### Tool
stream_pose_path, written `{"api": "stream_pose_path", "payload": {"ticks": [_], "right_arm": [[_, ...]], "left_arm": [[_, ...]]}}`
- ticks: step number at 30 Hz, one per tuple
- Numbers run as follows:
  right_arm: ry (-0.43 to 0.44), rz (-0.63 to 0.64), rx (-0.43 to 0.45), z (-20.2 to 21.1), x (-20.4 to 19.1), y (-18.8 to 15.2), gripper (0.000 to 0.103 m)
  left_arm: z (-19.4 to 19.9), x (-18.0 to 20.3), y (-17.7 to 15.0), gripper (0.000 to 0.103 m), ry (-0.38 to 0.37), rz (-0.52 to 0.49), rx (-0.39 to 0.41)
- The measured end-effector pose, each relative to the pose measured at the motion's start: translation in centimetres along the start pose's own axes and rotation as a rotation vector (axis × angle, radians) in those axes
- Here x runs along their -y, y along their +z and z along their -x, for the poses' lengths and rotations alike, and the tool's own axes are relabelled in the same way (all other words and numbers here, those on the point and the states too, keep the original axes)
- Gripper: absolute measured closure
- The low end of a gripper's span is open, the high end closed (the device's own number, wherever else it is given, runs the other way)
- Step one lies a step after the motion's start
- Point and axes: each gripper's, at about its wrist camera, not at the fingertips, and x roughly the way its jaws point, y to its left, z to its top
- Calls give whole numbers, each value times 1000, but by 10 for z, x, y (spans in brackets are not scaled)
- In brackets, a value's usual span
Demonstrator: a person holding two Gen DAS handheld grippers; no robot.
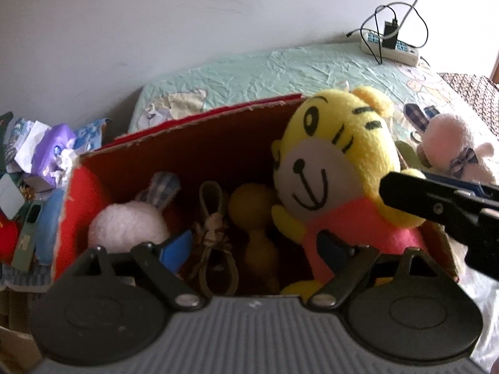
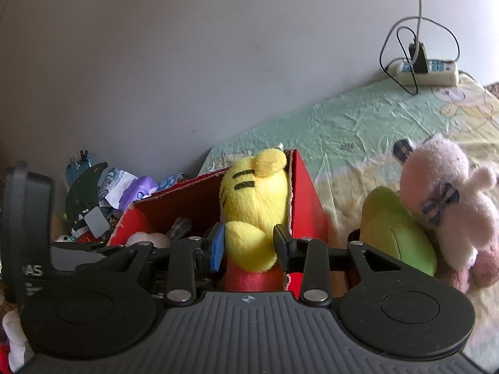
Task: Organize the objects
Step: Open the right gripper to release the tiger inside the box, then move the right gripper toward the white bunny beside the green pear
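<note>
Yellow tiger plush [image 1: 336,168] propped upright in the right end of a red cardboard box [image 1: 193,143], straight ahead of the left gripper [image 1: 259,246], fingers spread wide, clamping nothing. Right gripper [image 2: 249,246] level with the tiger's yellow arm, fingers apart either side, pads seemingly not pressing. Just right of it, outside the box: green plush [image 2: 396,230], pink plush [image 2: 446,199].
</note>
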Motion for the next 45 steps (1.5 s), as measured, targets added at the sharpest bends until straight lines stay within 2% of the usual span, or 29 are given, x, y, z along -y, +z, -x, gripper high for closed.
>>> {"api": "stream_pose_path", "payload": {"ticks": [13,24,32,45], "right_arm": [[55,22,-38,14,5,0,65],[114,36,-69,34,27,9,65],[132,17,-71,51,56,17,65],[83,-38,-67,79,121,31,65]], "left_arm": [[31,8,-6,14,91,27,16],[55,25,-5,14,121,97,18],[82,48,2,14,93,118,62],[81,121,20,14,0,72,64]]}}
